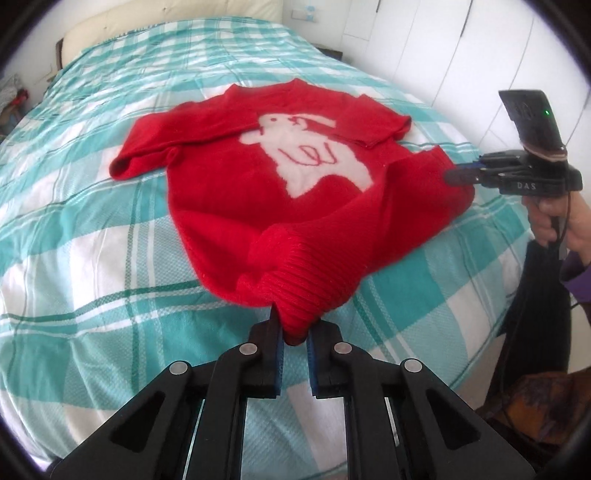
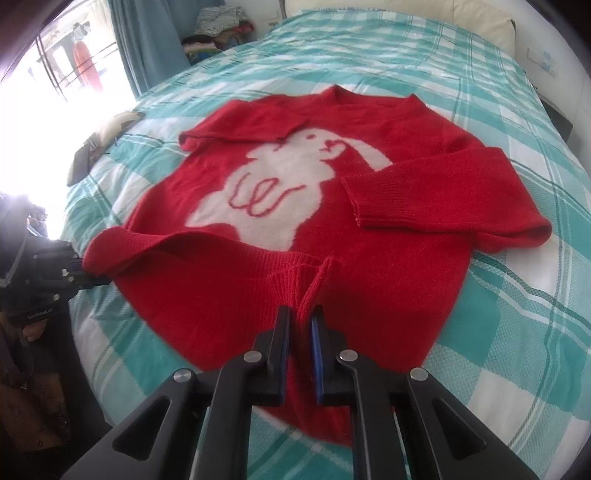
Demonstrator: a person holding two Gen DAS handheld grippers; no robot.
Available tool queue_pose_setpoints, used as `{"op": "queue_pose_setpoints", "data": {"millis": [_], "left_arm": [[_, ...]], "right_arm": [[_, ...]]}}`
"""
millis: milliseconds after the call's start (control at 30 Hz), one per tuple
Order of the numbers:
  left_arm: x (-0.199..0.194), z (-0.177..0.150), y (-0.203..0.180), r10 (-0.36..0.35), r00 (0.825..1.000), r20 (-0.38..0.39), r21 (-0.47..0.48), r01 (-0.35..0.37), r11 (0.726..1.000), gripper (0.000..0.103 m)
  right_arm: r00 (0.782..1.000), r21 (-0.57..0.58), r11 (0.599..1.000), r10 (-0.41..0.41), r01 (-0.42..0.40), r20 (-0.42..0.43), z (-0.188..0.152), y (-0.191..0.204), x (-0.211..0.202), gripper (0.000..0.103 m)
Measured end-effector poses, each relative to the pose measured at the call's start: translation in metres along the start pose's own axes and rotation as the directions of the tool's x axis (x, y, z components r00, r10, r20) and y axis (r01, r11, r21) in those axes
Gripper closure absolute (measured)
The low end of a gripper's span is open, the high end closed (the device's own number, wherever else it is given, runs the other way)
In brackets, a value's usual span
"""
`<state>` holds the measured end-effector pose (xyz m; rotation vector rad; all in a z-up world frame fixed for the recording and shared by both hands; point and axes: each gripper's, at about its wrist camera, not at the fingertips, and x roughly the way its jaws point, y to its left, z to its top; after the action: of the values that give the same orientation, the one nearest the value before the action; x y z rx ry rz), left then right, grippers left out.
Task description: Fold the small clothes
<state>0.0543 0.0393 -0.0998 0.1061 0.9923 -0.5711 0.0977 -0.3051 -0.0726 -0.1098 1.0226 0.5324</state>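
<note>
A small red sweater (image 1: 229,184) with a white rabbit on its front lies face up on the bed; it also shows in the right wrist view (image 2: 399,258). Both sleeves are folded in over the body. My left gripper (image 1: 294,334) is shut on one corner of the ribbed hem and lifts it. My right gripper (image 2: 301,317) is shut on the other hem corner; it also shows in the left wrist view (image 1: 454,175) at the right. The left gripper shows in the right wrist view (image 2: 92,277) at the left edge, holding the hem.
The bed (image 1: 92,258) has a teal and white checked cover. A pillow (image 1: 166,22) lies at its head. White wardrobe doors (image 1: 461,44) stand to one side. A curtain (image 2: 147,40), a bright window and piled clothes (image 2: 218,33) are on the other side.
</note>
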Motion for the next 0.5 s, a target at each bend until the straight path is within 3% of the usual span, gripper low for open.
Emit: {"op": "queue_pose_setpoints", "data": {"millis": [100, 267, 300, 367, 400, 433, 500], "left_arm": [[-0.018, -0.017, 0.008, -0.027, 0.999, -0.03, -0.003, 0.027, 1.0, 0.094], [-0.022, -0.046, 0.016, -0.071, 0.993, -0.099, -0.08, 0.064, 0.995, 0.093], [-0.025, -0.051, 0.018, -0.06, 0.993, -0.098, -0.09, 0.052, 0.995, 0.089], [-0.031, -0.057, 0.025, -0.062, 0.995, -0.082, -0.132, 0.051, 0.99, 0.068], [-0.034, -0.058, 0.029, -0.07, 0.996, -0.061, -0.169, 0.059, 0.984, 0.05], [-0.034, -0.057, 0.033, -0.077, 0.996, -0.037, -0.202, 0.068, 0.977, 0.04], [-0.026, -0.051, 0.034, -0.089, 0.996, -0.02, -0.237, 0.082, 0.968, 0.04]], "right_arm": [[1.0, -0.05, 0.999, 0.017, -0.016, 0.023, -0.03, 0.026, -0.04, 0.092], [0.997, -0.021, 1.0, -0.019, 0.017, -0.075, -0.087, 0.042, -0.044, 0.091], [0.995, 0.004, 1.0, -0.025, 0.026, -0.099, -0.097, 0.04, -0.041, 0.089], [0.991, 0.06, 0.998, -0.021, 0.029, -0.129, -0.116, 0.034, -0.041, 0.071], [0.993, 0.095, 0.995, -0.02, 0.032, -0.118, -0.122, 0.03, -0.044, 0.055], [0.995, 0.14, 0.99, -0.009, 0.022, -0.096, -0.125, 0.026, -0.047, 0.048], [0.998, 0.242, 0.97, 0.046, -0.035, -0.041, -0.13, 0.016, -0.051, 0.048]]}}
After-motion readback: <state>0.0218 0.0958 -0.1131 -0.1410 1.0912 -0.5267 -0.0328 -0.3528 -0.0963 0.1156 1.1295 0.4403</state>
